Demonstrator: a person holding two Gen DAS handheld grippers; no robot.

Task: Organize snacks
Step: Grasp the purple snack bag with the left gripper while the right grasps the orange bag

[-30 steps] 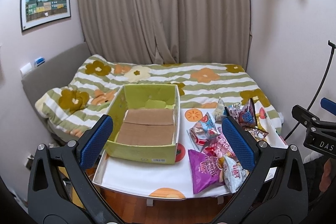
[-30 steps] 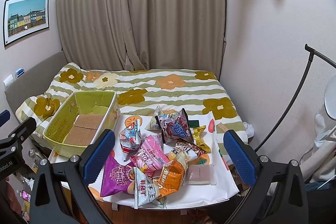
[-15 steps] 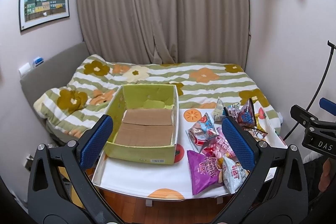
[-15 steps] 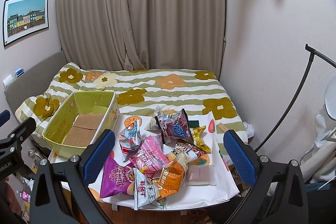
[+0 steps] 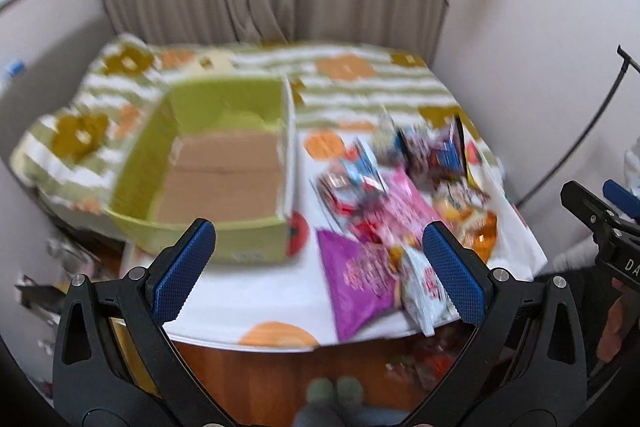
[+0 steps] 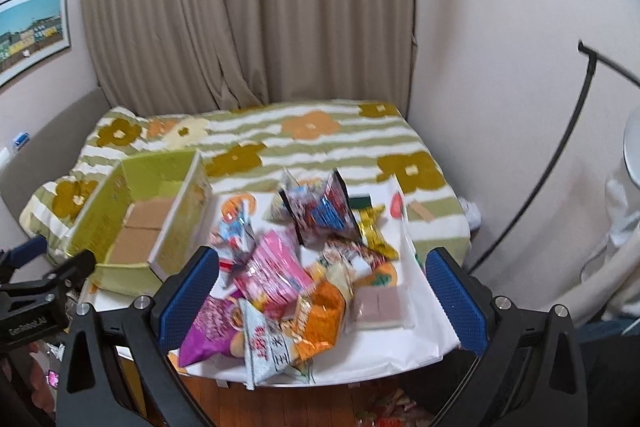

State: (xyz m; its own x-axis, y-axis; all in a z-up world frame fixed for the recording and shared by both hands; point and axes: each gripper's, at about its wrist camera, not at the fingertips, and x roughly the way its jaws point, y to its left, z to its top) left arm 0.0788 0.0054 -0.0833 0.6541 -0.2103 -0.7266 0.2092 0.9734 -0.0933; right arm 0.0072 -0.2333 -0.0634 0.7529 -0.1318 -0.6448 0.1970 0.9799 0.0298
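Observation:
A green cardboard box (image 5: 224,171) (image 6: 132,223) with a bare brown floor stands on the left of a small white table (image 5: 240,291) (image 6: 396,351). To its right lies a heap of snack bags: a purple bag (image 5: 360,275) (image 6: 208,327), a pink bag (image 5: 404,207) (image 6: 272,267), an orange bag (image 6: 320,319), a white-and-red bag (image 6: 268,343) and a dark blue-red bag (image 6: 324,207). My left gripper (image 5: 316,267) hangs open before the table's front edge, between box and heap. My right gripper (image 6: 324,295) is open, short of the heap, holding nothing.
A bed with a striped flowered cover (image 6: 312,135) lies behind the table, beige curtains (image 6: 248,7) behind it. A flat pale packet (image 6: 380,307) and a gold wrapper (image 6: 372,231) lie at the heap's right. A black curved stand (image 6: 560,155) rises at the right. Wooden floor (image 5: 280,379) shows below the table.
Both grippers have moved forward and tilted down toward the table; box and snacks look larger and nearer. The left wrist view is motion-blurred. Both stay open.

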